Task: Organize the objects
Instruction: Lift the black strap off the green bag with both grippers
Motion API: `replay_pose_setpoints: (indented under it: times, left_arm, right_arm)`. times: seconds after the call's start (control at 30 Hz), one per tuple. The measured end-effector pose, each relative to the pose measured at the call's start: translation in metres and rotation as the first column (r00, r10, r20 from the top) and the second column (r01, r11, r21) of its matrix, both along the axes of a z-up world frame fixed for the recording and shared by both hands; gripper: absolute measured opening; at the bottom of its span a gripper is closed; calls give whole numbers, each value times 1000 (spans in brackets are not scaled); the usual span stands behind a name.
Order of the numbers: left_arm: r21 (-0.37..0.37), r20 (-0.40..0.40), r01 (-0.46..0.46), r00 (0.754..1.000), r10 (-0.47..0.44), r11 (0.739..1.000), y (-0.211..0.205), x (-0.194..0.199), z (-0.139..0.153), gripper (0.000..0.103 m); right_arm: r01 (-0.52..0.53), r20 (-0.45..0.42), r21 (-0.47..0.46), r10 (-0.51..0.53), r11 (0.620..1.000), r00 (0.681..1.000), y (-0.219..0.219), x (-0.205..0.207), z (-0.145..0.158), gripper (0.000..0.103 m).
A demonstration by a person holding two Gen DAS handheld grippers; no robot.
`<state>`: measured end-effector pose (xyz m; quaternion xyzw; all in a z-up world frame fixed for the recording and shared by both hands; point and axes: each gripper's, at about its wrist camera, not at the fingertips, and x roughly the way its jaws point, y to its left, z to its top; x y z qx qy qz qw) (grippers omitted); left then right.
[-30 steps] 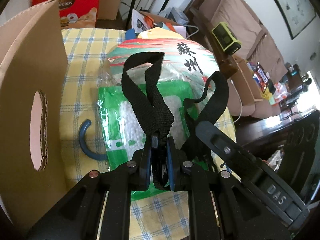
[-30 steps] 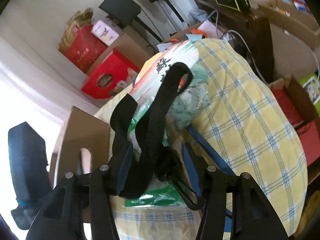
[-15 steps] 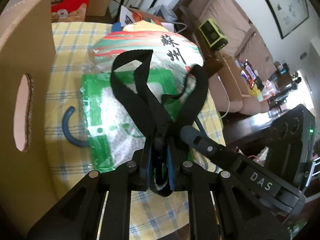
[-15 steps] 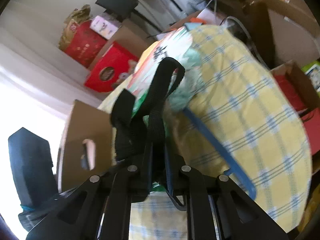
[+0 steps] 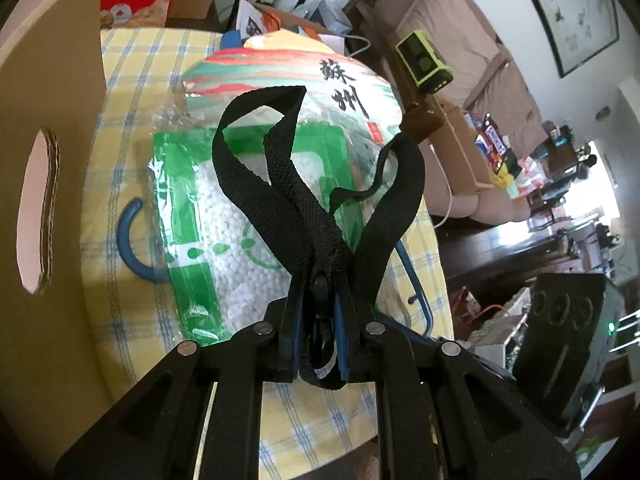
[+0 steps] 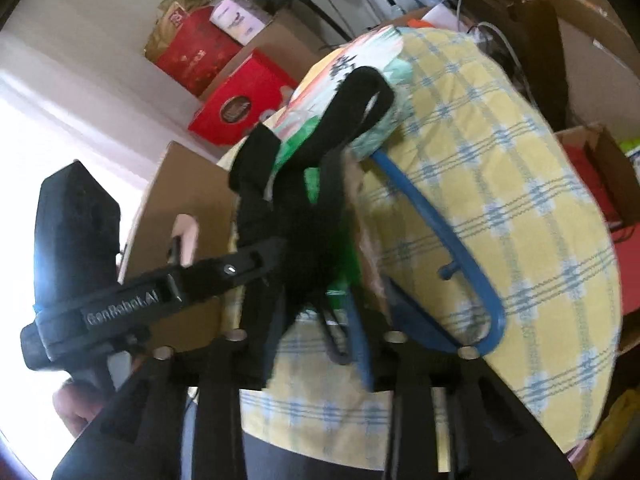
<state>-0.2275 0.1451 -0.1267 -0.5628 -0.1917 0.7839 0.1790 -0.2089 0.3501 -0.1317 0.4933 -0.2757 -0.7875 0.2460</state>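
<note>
Two black webbing straps (image 5: 280, 184) rise from the green-and-white bag (image 5: 240, 208) and gather at your left gripper (image 5: 318, 312), whose jaws are pressed together on the bunched webbing and a dark clip between the blue pads. The bag is clear plastic with green printing, filled with small white beads, and it lies on the bench (image 5: 132, 72) under a yellow cloth checked in blue. Its far end carries a red, green and white printed panel with black Chinese characters. A blue curved hook (image 5: 130, 240) pokes out from under the bag's left side, and a blue rod runs along its right side toward the near edge.

From your right gripper (image 6: 316, 344), the same straps (image 6: 352, 120) loop up in front of the bag (image 6: 320, 140), blurred by motion. The jaws there stand spread, with strap webbing and a thin black cord hanging loosely between them. The blue hook (image 6: 460, 256) sweeps across the checked cloth (image 6: 500, 168) on the right. Your left gripper's body crosses the left of that view.

On the left of the bench stands a cardboard box (image 5: 44, 184) with an oval handle cut-out. Beyond it, at the far left, sit red gift boxes (image 6: 236, 108). To the far right are a brown sofa (image 5: 460, 52) and a lime-green device (image 5: 424, 60).
</note>
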Motion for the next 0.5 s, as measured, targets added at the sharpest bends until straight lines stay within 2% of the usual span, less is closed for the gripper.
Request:
replay_pose_setpoints:
  times: [0.27,0.5]
  left_arm:
    - [18,17,-11,1000,10,1000,-5,12,-1,12]
    - [-6,21,3,1000,-3,1000,-2,8,-3,12]
  right_arm:
    - [11,35,-110,-7,994,999,8,6,-13,38]
    - [-44,1,23,44,999,999,-2,18,-8,37]
